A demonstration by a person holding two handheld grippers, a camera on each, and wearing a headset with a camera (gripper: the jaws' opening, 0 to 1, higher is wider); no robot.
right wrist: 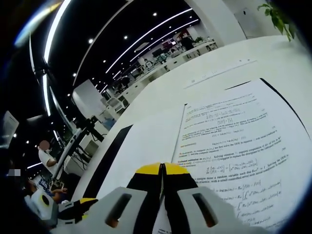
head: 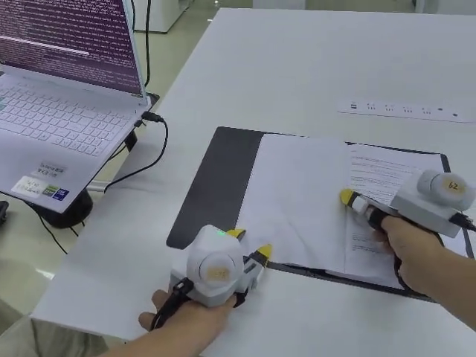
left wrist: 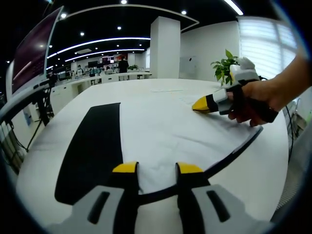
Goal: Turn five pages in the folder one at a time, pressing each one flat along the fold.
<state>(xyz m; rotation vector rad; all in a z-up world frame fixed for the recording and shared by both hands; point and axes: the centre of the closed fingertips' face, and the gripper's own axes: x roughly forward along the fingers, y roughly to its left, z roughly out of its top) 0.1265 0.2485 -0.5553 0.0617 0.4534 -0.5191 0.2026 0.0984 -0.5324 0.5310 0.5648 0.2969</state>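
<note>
Right gripper (head: 346, 198): jaws together, holding nothing, yellow tip set down on the paper right at the fold (head: 348, 167), about midway along it.

Left gripper (head: 250, 243): jaws apart, clamped on nothing. It sits at the near edge of the folder (head: 223, 178), and the left gripper view shows that edge running across between the two tips.

The folder lies open and flat on the white table (head: 297, 67), its dark left half bare. The turned page (head: 297, 201) lies blank side up over the middle. The printed page (head: 390, 175) is exposed to its right.

- Key relation: the fold's long axis runs away from the person, near edge to far edge. The right gripper is already on that line; the left is well off to the side of it, at the turned page's near corner.
- Judgement: the pressing stroke belongs to the right gripper, sliding along the fold, with the left placed to steady the near edge.
- The turned page looks slightly rumpled near the middle, so it may not be fully flat.
- Views: the right gripper view shows the closed tips meeting the seam between blank and printed paper. The head view shows the fold's whole run. The left gripper view shows the right tip low on the sheet, from the side.
</note>
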